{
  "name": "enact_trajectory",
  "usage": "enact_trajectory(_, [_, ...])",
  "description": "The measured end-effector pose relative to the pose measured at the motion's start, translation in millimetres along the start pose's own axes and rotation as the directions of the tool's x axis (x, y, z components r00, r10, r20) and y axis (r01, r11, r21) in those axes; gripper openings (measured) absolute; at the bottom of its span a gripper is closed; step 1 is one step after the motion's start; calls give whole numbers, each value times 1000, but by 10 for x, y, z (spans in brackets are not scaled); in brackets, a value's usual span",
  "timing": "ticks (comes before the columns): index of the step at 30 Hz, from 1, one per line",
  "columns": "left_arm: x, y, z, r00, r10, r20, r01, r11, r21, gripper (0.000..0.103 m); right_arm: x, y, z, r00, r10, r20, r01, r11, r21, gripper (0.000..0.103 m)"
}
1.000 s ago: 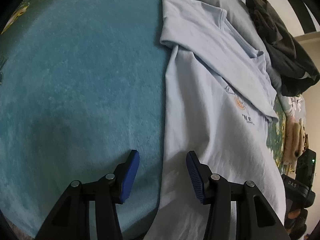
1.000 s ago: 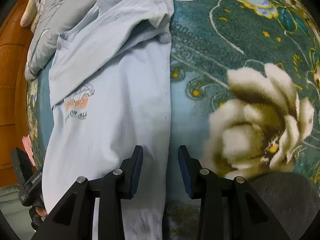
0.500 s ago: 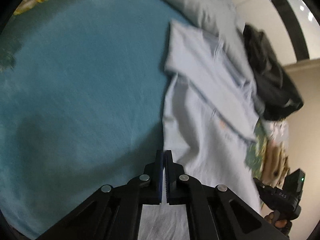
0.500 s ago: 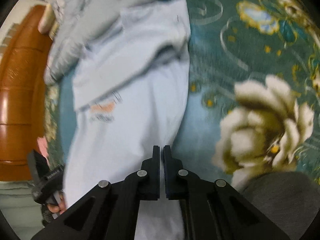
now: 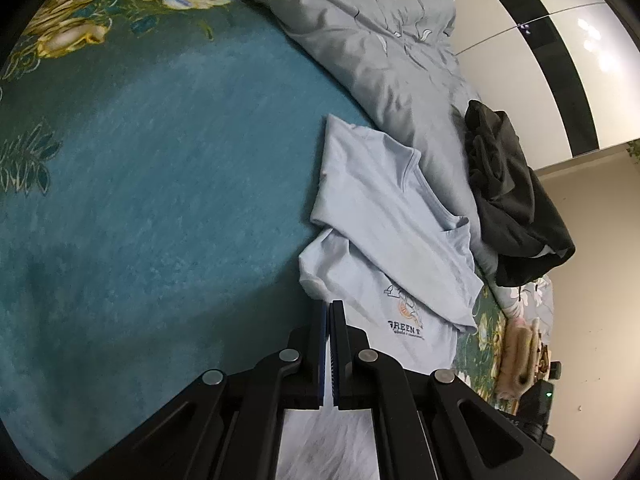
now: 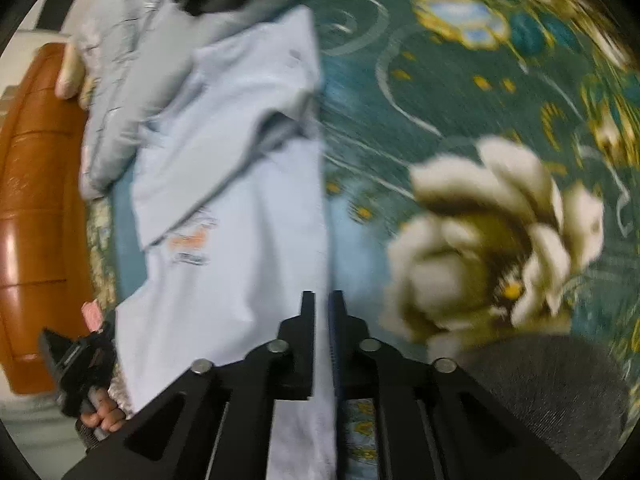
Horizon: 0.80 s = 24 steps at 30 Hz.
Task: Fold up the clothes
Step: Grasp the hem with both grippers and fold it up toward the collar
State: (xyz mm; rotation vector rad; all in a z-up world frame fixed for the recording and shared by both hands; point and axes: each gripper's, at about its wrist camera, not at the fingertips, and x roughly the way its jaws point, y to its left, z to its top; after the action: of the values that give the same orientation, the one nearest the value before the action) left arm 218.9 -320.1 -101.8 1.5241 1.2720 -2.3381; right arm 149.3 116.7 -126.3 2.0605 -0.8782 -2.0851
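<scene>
A light blue T-shirt (image 5: 384, 216) with an orange and dark chest print lies on the teal bedspread, its sleeves folded in across the chest. My left gripper (image 5: 330, 308) is shut on the shirt's bottom hem at its left edge and holds it lifted over the body. In the right wrist view the same shirt (image 6: 240, 184) runs away from me. My right gripper (image 6: 319, 300) is shut on the hem at the shirt's right edge, also raised. The left gripper and the hand holding it show in the right wrist view (image 6: 80, 364).
A grey flowered quilt (image 5: 372, 36) lies bunched beyond the shirt's collar, with a dark garment (image 5: 512, 204) heaped on it. The teal bedspread (image 5: 140, 184) spreads to the left, its big flower pattern (image 6: 496, 240) to the right. A wooden headboard (image 6: 36, 216) stands at far left.
Both grippers were open over the hem one second ago. They closed on the hem and have lifted it and carried it toward the collar; the right view is blurred by motion.
</scene>
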Motion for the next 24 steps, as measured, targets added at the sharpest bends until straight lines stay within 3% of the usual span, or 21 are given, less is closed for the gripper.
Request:
enact_trajectory(1, [-7, 9, -5, 1000, -1, -1, 1, 1000, -3, 2, 37, -18, -6, 1000, 2, -10, -2, 1000, 11, 27])
enact_trajectory(2, [-13, 17, -8, 1000, -2, -2, 2, 1000, -6, 2, 80, -16, -11, 1000, -4, -19, 4, 1000, 13, 30])
enact_trajectory(11, [-3, 40, -13, 1000, -8, -8, 8, 1000, -12, 2, 328, 125, -81, 996, -12, -89, 10, 1000, -19, 30])
enact_trajectory(12, [-6, 42, -14, 1000, -9, -8, 9, 1000, -12, 2, 343, 141, -87, 996, -8, -94, 6, 1000, -23, 24])
enact_trajectory(13, [-13, 45, -13, 1000, -11, -7, 11, 1000, -11, 2, 342, 160, -87, 996, 0, -94, -3, 1000, -28, 4])
enact_trajectory(19, [-103, 9, 21, 999, -35, 22, 35, 999, 0, 2, 108, 240, -9, 995, 99, -8, -99, 993, -60, 2])
enact_trajectory(24, [-162, -95, 168, 996, -66, 66, 65, 998, 15, 2, -200, 247, 226, 975, 201, 93, -197, 979, -52, 2])
